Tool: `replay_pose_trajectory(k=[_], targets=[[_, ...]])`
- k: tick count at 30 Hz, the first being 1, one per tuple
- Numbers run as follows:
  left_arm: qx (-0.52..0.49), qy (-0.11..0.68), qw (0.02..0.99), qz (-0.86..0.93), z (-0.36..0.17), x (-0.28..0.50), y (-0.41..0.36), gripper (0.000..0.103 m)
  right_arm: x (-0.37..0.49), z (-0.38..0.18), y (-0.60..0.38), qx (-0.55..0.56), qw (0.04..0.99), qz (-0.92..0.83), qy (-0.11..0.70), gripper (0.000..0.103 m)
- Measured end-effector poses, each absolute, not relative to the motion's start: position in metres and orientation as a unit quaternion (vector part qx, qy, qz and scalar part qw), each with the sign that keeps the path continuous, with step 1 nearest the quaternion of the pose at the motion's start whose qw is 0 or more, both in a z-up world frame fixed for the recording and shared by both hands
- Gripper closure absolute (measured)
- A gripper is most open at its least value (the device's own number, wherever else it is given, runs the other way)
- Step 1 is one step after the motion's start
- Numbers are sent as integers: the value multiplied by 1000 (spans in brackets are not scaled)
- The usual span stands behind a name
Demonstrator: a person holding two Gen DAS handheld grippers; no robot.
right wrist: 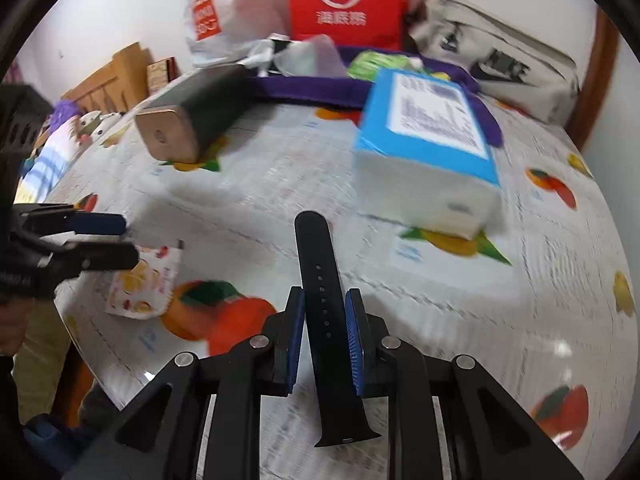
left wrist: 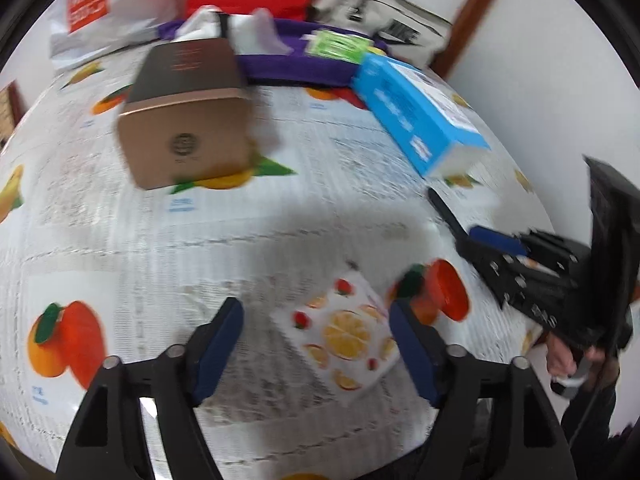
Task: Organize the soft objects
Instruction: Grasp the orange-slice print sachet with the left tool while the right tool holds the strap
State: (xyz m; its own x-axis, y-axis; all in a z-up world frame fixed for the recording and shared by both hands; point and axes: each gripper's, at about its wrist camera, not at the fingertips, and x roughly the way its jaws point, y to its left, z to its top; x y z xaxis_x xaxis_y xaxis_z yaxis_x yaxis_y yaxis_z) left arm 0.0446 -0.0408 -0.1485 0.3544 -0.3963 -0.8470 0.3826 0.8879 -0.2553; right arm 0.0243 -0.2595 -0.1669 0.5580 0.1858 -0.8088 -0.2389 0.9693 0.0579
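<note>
A small white packet printed with orange slices and strawberries [left wrist: 344,340] lies flat on the fruit-patterned tablecloth [left wrist: 200,240]. My left gripper [left wrist: 316,308] stands open around it, its blue pads on either side and not pressing. The right wrist view shows the packet [right wrist: 140,284] under the left gripper [right wrist: 128,240] near the table's left edge. My right gripper [right wrist: 325,294] is shut on a black watch strap [right wrist: 320,280], which sticks out forward and back between the pads. The right gripper [left wrist: 472,236] also shows at the right of the left wrist view, the strap [left wrist: 442,206] pointing out of it.
A gold-ended dark box [right wrist: 188,120] and a blue-and-white tissue pack [right wrist: 428,152] lie further back. Behind them is a purple tray [right wrist: 312,88] holding a green packet and plastic wrap, then a red bag [right wrist: 344,0], a white plastic bag [right wrist: 216,12] and a grey bag [right wrist: 500,56]. The table edge runs near left.
</note>
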Motion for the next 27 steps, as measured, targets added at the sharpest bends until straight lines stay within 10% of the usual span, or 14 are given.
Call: replay_pose_trajectory(k=[12,18,27], targets=[[133,469,847,-209,-161,26,-81,10,13,-174,-264,-22,892,139,430,69],[119,459,858,-196,-154,35,-64,41,11,-175,-262,-21,896,147,418,61],[69,465,865,-175,-151,57,-39,89,18,-174,-262,-17,902,115,417,82]])
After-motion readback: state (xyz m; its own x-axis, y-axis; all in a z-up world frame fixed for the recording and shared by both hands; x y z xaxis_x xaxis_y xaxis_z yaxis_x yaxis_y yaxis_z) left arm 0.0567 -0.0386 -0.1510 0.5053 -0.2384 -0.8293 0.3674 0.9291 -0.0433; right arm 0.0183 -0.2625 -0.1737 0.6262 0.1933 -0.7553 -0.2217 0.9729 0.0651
